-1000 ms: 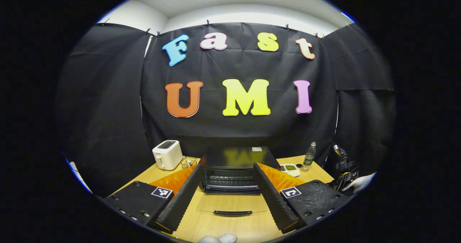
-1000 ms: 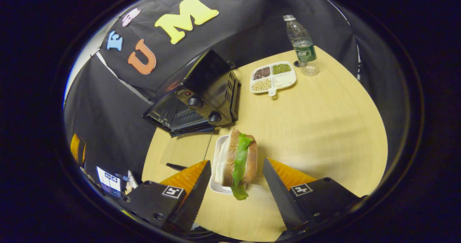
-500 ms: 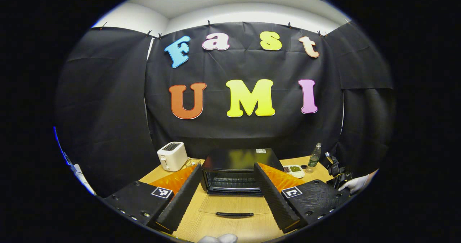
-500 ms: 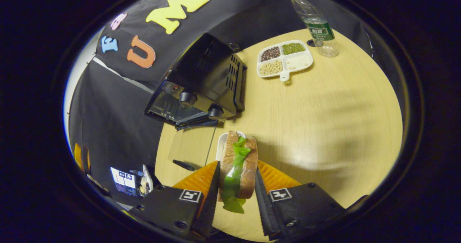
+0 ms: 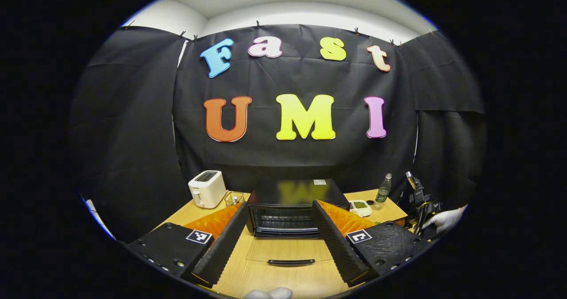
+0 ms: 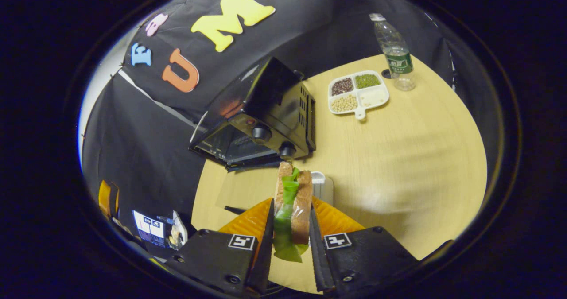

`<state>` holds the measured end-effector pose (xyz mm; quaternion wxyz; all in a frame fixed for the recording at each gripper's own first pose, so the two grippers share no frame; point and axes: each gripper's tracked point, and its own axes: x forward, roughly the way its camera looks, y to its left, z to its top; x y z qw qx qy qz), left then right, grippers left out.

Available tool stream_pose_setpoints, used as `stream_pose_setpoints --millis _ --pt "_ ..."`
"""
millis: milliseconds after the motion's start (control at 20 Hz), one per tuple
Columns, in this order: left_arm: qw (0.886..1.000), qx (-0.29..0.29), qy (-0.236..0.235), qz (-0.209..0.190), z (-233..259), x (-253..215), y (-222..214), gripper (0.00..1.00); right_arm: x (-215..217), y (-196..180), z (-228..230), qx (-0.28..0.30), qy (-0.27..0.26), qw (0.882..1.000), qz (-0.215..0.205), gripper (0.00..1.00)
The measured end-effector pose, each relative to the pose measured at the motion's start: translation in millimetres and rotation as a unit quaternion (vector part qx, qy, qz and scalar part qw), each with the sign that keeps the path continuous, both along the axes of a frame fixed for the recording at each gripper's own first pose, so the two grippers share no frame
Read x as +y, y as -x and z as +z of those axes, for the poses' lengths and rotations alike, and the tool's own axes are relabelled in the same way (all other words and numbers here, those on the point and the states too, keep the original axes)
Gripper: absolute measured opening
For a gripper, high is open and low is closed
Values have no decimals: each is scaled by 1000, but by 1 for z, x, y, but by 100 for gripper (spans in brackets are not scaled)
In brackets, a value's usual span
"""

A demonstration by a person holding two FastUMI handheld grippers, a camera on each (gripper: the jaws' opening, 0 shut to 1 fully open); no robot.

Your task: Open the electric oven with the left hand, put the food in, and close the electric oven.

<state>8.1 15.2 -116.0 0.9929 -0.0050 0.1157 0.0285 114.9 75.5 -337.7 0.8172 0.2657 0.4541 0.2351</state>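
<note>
Pale wood-grain bench (image 6: 398, 157) carries everything, with black cloth hung behind it. On it, toward the back edge, stands the electric oven (image 5: 290, 201), a boxy glossy black metal case with slotted side vents and two round knobs; its glass door (image 5: 288, 251) lies folded flat on the bench, bar handle forward, wire rack showing inside. The sandwich (image 6: 292, 201), brown bread around a green leaf, is clamped upright between the ribbed jaws of the right gripper (image 6: 290, 241), raised above a small white tray (image 6: 320, 184) just in front of the oven's knob side. The left gripper (image 5: 277, 241) is held level facing the open oven, jaws spread wide, gripping nothing. A white four-part dish (image 6: 359, 94) of beans and a clear plastic bottle (image 6: 394, 51) with a green label sit near the far right corner; a white toaster (image 5: 206, 189) stands at the back left.
</note>
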Motion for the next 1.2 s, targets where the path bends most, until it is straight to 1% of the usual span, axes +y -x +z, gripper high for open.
stream_pose_setpoints --millis 250,450,600,750,950,1100,1200 --pt "1000 -2 5 -30 -3 11 5 95 47 5 32 -37 -42 997 -60 34" --pt "999 4 11 -49 -8 18 11 94 89 4 34 -45 -86 988 -119 34" --pt "998 9 0 -57 -13 26 17 94 116 -5 25 -55 -105 979 -166 34" --pt "998 10 -11 -57 -17 35 20 94 148 -18 18 -64 -131 966 -212 34" --pt "998 16 -25 -52 -29 45 25 94 191 -48 7 -69 -167 951 -251 34" --pt "998 19 -30 -50 -37 48 28 95 203 -70 3 -92 -167 936 -297 33" --pt "998 20 -31 -48 -41 51 29 95 214 -89 0 -90 -184 923 -326 34"
